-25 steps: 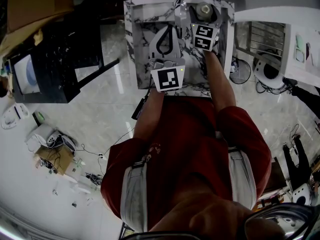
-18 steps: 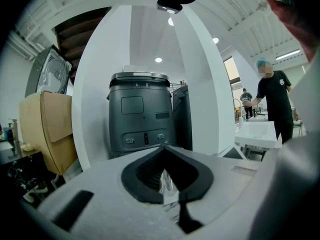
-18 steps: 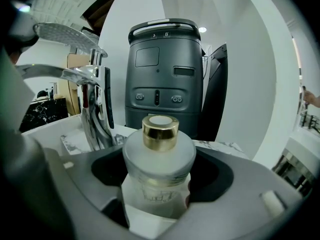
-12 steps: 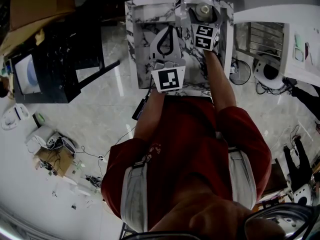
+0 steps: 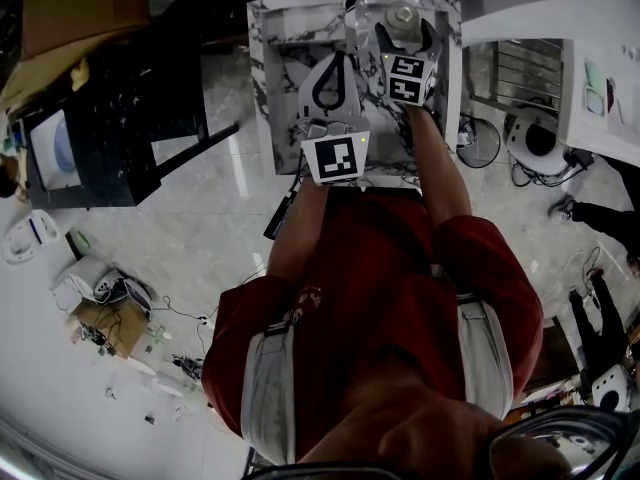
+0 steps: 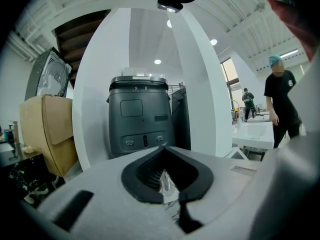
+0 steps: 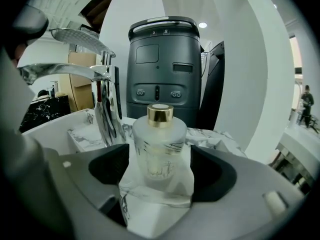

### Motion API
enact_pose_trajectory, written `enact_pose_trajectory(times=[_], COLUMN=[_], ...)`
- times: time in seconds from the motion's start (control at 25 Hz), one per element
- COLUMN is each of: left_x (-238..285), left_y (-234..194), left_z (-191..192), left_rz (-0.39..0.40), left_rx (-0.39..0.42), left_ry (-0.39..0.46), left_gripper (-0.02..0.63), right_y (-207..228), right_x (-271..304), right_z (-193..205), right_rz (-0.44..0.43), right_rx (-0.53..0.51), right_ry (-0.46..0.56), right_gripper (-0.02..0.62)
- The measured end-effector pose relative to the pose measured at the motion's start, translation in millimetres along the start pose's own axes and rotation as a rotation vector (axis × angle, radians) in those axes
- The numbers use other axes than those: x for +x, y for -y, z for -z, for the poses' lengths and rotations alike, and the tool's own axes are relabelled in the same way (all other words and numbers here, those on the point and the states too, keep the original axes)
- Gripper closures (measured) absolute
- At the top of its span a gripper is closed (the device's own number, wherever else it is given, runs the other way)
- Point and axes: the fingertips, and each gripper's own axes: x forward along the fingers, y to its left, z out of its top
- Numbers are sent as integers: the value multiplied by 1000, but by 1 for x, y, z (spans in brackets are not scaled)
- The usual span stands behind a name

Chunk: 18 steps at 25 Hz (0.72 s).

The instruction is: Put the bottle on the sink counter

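A frosted glass bottle with a gold cap stands upright on the marble sink counter, at its back right corner in the head view, bottle. My right gripper straddles it. Its jaws have just been opening, and the dark pads stand a little off the glass on either side. The right gripper reaches in from the counter's front. My left gripper hovers over the basin with its jaws shut into a loop, holding nothing. In the left gripper view the left gripper has its tips together.
A chrome faucet rises just left of the bottle, faucet. A dark grey machine stands behind the counter. A black table is on the left, a white counter on the right. A person stands far right.
The right gripper's jaws have spread wider around the bottle, which stays standing on the counter. The left gripper has kept still.
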Motion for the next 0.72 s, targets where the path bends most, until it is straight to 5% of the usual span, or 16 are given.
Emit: enact_pose_trajectory(times=[0.72], left_x=[-33], left_y=[20], left_z=[-20], left_rz=[-1], left_rx=[-14], left_ry=[58], left_gripper=[612], right_y=[-10], right_x=[-61], right_z=[-3], right_rz=[-23], right_rx=[-2], right_ry=[58], right_gripper=[210])
